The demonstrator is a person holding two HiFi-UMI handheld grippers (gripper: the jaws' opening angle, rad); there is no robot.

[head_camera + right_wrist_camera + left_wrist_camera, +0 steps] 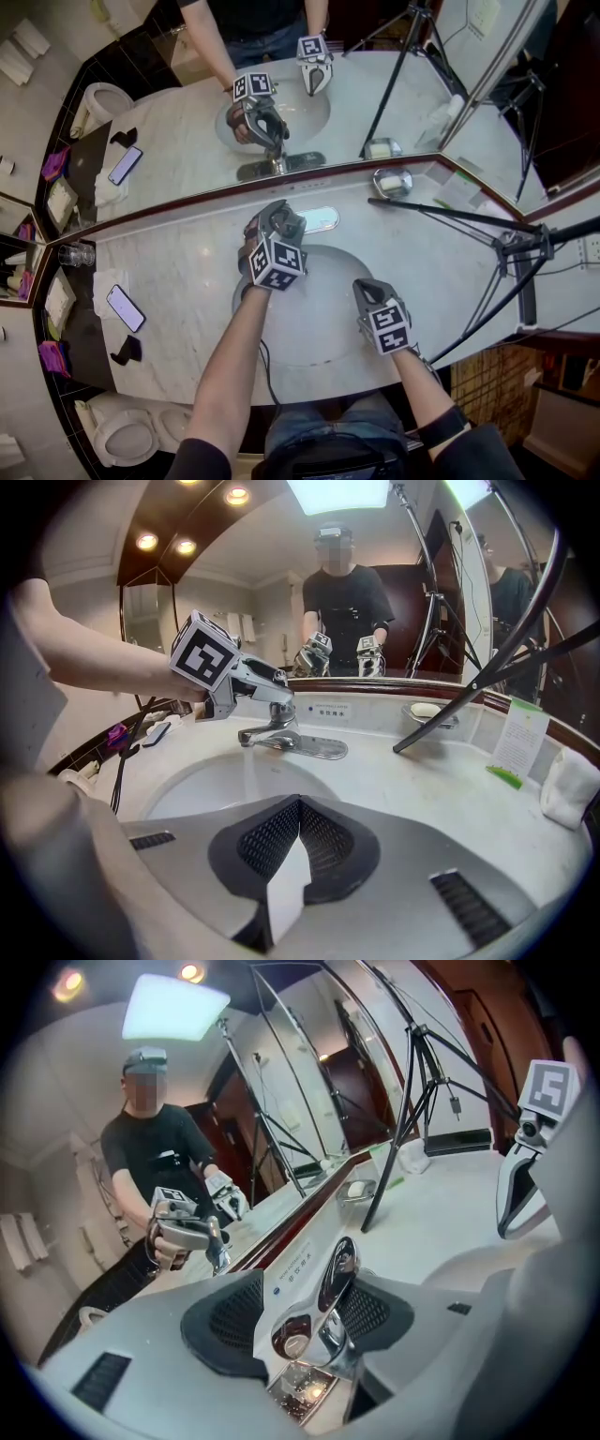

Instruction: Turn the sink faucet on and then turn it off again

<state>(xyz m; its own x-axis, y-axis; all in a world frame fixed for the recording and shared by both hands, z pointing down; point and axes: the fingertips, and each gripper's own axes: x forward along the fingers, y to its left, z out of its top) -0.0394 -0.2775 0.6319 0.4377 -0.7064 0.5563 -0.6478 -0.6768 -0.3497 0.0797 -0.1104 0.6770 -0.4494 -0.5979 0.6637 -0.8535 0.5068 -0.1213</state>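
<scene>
The chrome faucet (281, 735) stands at the back of the marble sink basin (314, 314). My left gripper (279, 223) reaches over it. In the left gripper view its pads (225, 1326) close from both sides on the faucet's shiny lever handle (337, 1274), so the left gripper (305, 1321) is shut on it. A thin stream of water (246, 761) falls from the spout into the basin (216, 794). My right gripper (367, 291) hangs over the basin's front right, apart from the faucet. Its pads (272, 841) meet at the tips and hold nothing.
A soap dish (392, 181) sits at the back right beside a black tripod (511, 246), one leg of which crosses the counter. A phone (125, 307) and glasses (77, 253) lie at the left. A folded towel (569, 789) and a card (521, 742) are at the right. The mirror runs behind.
</scene>
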